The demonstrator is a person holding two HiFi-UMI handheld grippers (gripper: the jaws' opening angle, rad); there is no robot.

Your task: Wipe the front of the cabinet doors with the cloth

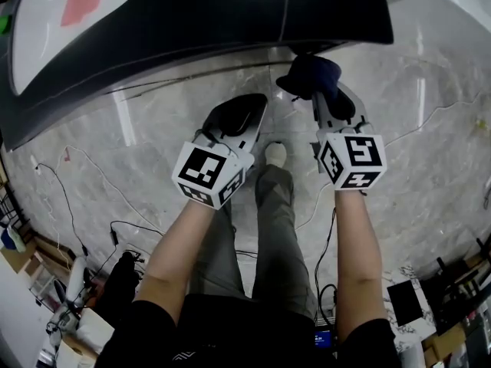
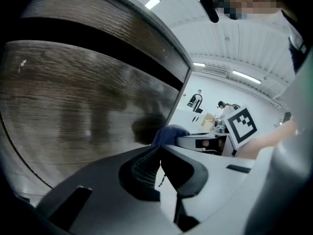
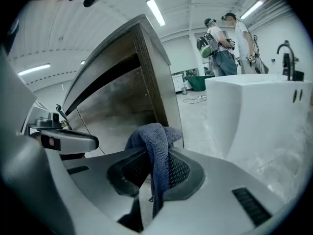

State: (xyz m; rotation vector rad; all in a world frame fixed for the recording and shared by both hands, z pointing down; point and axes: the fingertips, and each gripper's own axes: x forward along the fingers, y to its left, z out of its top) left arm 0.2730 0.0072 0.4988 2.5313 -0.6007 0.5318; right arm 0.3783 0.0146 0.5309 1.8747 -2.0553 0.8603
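Note:
My right gripper (image 1: 322, 92) is shut on a dark blue cloth (image 1: 310, 75), bunched at its tip just below the dark cabinet front (image 1: 192, 29). In the right gripper view the cloth (image 3: 155, 146) hangs folded between the jaws of the right gripper (image 3: 154, 166), near the wood-grain cabinet door (image 3: 115, 104). My left gripper (image 1: 253, 106) is beside it to the left, shut with nothing in it. In the left gripper view, the left gripper (image 2: 160, 154) points along the wood-grain door (image 2: 73, 111), with the cloth (image 2: 169, 133) and the right gripper's marker cube (image 2: 241, 125) beyond.
A white countertop (image 1: 46, 29) tops the cabinet. A white basin unit (image 3: 259, 111) stands to the right. Cables (image 1: 84, 171) trail over the marble floor (image 1: 430, 152). The person's legs and shoe (image 1: 275, 153) are below the grippers. Two people (image 3: 226, 40) stand far off. Clutter (image 1: 69, 297) lies lower left.

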